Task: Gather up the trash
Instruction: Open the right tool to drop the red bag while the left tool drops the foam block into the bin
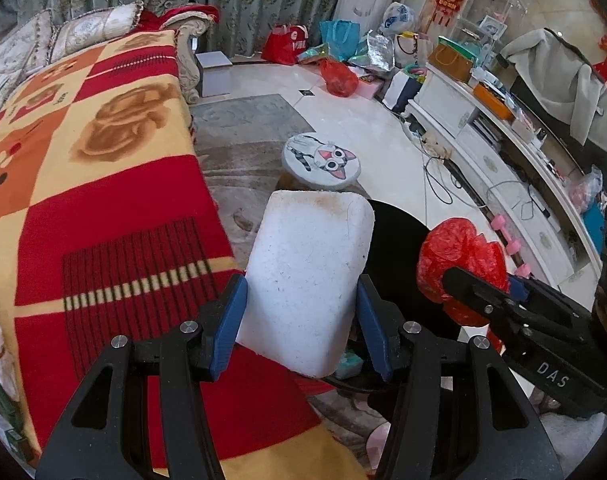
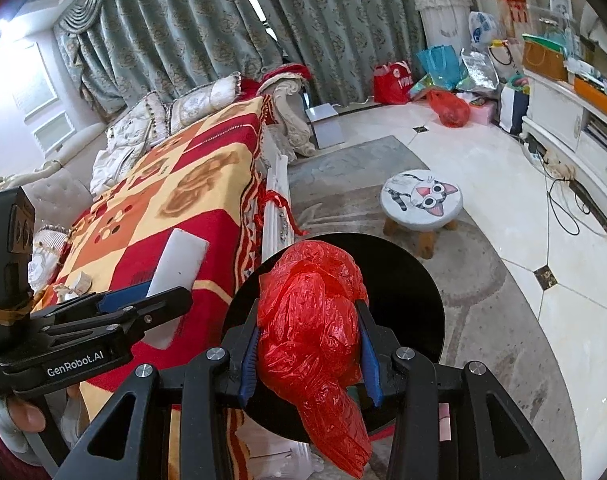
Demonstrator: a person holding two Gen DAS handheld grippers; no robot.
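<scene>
Trash is already in both grippers, and what matters now is how each piece sits over the black bin (image 2: 403, 280). The right gripper (image 2: 309, 354) pinches a crumpled red plastic bag (image 2: 315, 320) between its blue pads, and in its own view the bag hangs directly in front of the bin's dark round opening, its loose tail drooping below the jaws. The left gripper (image 1: 299, 320) clamps a white foam block (image 1: 307, 280) across its narrow width, the long axis running forward and away from the fingers. That block lies mostly above the edge of the patterned blanket (image 1: 103, 200), with the bin just to its right. By my judgement the right hand is nearer a clean drop; the left needs to shift right first.
</scene>
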